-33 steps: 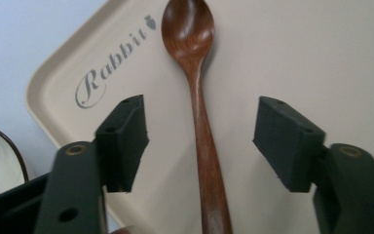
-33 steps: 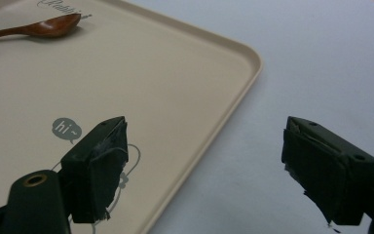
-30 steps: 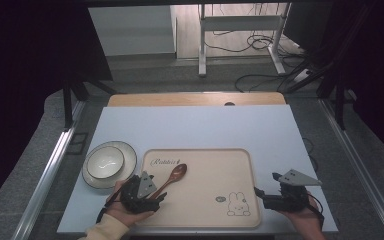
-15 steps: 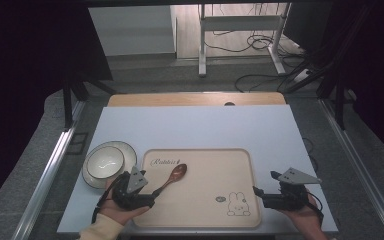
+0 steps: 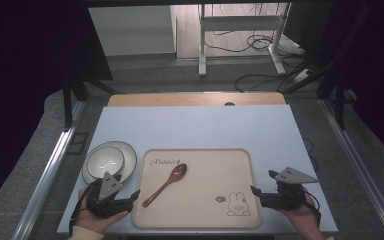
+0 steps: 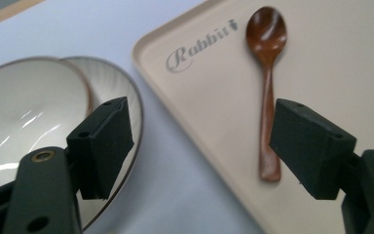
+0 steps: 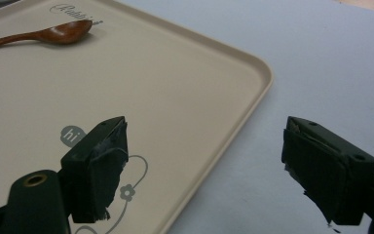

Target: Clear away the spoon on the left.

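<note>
Left gripper [image 5: 130, 197] spread, jaws just opened, nothing between; spoon [image 5: 165, 184] on tray [image 5: 240, 165] just right of it. Bowl [image 5: 105, 161] just ahead: approach rim squarely, pinch firmly. Right gripper [image 5: 256, 192] spread, idle.

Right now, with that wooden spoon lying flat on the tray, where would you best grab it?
Probably mid-handle on the wooden spoon, coming straight down from above. The handle is slim and straight, the bowl wide and rounded, and it lies flat on the tray. The open left hand-held gripper is nearest.
</note>
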### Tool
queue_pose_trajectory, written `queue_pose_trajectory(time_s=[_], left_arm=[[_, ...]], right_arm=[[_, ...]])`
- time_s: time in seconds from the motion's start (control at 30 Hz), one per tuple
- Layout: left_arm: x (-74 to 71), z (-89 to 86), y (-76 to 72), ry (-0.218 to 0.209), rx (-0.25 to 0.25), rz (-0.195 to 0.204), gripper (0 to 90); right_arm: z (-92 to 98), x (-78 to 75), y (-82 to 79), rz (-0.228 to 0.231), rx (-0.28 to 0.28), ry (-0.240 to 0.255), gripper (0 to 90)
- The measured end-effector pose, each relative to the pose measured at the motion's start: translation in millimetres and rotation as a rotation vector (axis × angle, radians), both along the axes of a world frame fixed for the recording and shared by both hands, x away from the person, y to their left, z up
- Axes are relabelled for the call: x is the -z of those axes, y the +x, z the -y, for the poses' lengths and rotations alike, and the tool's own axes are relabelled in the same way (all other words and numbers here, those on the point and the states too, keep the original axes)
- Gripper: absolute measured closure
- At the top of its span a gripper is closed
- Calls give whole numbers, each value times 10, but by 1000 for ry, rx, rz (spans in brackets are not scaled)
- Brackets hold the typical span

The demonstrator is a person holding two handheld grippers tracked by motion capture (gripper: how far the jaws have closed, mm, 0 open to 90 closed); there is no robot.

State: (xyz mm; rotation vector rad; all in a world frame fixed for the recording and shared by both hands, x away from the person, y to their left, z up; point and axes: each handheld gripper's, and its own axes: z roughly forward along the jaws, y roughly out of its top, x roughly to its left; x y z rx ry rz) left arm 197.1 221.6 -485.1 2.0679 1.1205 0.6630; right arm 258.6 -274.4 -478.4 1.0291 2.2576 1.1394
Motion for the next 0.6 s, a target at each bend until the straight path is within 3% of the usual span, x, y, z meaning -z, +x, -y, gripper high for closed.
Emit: queue_pose_trajectory(time_s=[0.17,0.6], left_arm=[[5,-74,0,-17,-29,0,234],[32,-17,51,5,0,-6,233]], right_arm=[[2,4,10,-1,-1,-1,174],[12,9,-5,1,5,-5,174]])
